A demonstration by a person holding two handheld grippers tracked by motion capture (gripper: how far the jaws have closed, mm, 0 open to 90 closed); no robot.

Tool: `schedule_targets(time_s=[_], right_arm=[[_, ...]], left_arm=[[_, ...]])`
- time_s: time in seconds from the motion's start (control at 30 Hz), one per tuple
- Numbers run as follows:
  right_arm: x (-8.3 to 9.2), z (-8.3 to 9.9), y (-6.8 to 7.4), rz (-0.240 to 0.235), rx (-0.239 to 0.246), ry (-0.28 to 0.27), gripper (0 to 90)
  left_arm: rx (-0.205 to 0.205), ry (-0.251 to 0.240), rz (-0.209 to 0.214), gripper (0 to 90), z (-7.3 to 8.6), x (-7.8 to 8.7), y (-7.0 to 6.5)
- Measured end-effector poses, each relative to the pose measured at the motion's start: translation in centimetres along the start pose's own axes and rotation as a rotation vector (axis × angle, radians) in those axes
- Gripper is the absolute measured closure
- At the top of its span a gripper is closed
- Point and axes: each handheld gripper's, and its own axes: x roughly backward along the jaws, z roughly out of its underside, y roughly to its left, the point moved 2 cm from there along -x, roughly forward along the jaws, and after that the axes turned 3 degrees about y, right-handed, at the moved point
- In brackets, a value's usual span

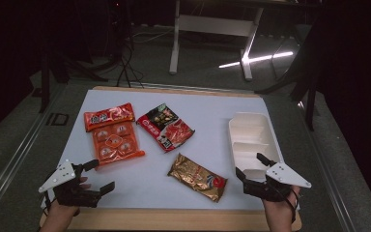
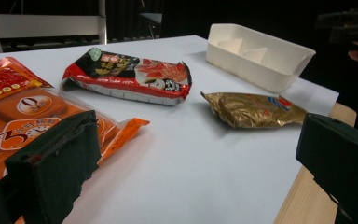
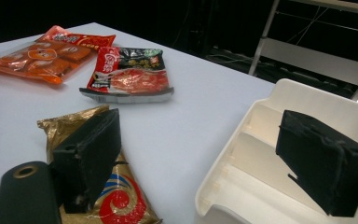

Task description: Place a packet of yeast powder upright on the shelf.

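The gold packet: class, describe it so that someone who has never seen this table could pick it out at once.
Start at the white-topped table and find the white divided tray along its right side. To the left of the tray, near the table's front edge, lies the gold packet, flat and set at a slant. It is the one shiny gold wrapper, with a red and blue mark at one end; the other packets are orange or red and black.

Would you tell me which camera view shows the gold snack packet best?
The high view: the gold packet lies whole and unobstructed on the table. The left gripper view shows it whole too, but farther off and at a low angle; in the right gripper view a jaw covers part of it.
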Motion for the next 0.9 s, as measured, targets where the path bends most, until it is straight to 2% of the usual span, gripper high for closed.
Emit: schedule_targets(time_s=[0.2, 0.3, 0.4, 0.43, 0.53, 0.57, 0.9], right_arm=[[-0.3, 0.2, -0.1, 0.002, 0.01, 0.035, 14.8], [-0.5, 0.3, -0.1, -0.004, 0.011, 0.043, 16.5], [-0.6, 0.4, 0.0, -0.018, 0.007, 0.047, 16.5], [-0.8, 0.5, 0.0, -0.037, 0.007, 0.066, 16.5], [-1.0, 0.5, 0.0, -0.051, 0.014, 0.083, 15.2], [-1.1, 0.4, 0.0, -0.051, 0.017, 0.088, 12.8], [-0.7, -0.8, 1.0, -0.057, 0.01, 0.154, 12.5]], left_arm=[[-0.02, 0.013, 0.008, 0.2, 0.0, -0.4, -0.2], [-0.014, 0.012, 0.014, 0.2, -0.1, -0.5, -0.3], [-0.011, 0.007, 0.018, 0.2, -0.1, -0.5, -0.3], [-0.011, 0.008, 0.016, 0.2, -0.1, -0.6, -0.3], [-0.009, 0.008, 0.019, 0.2, -0.2, -0.6, -0.4], [-0.01, 0.011, 0.019, 0.2, -0.1, -0.7, -0.4], [-0.002, 0.013, 0.037, 0.2, 0.0, -0.8, -0.5]])
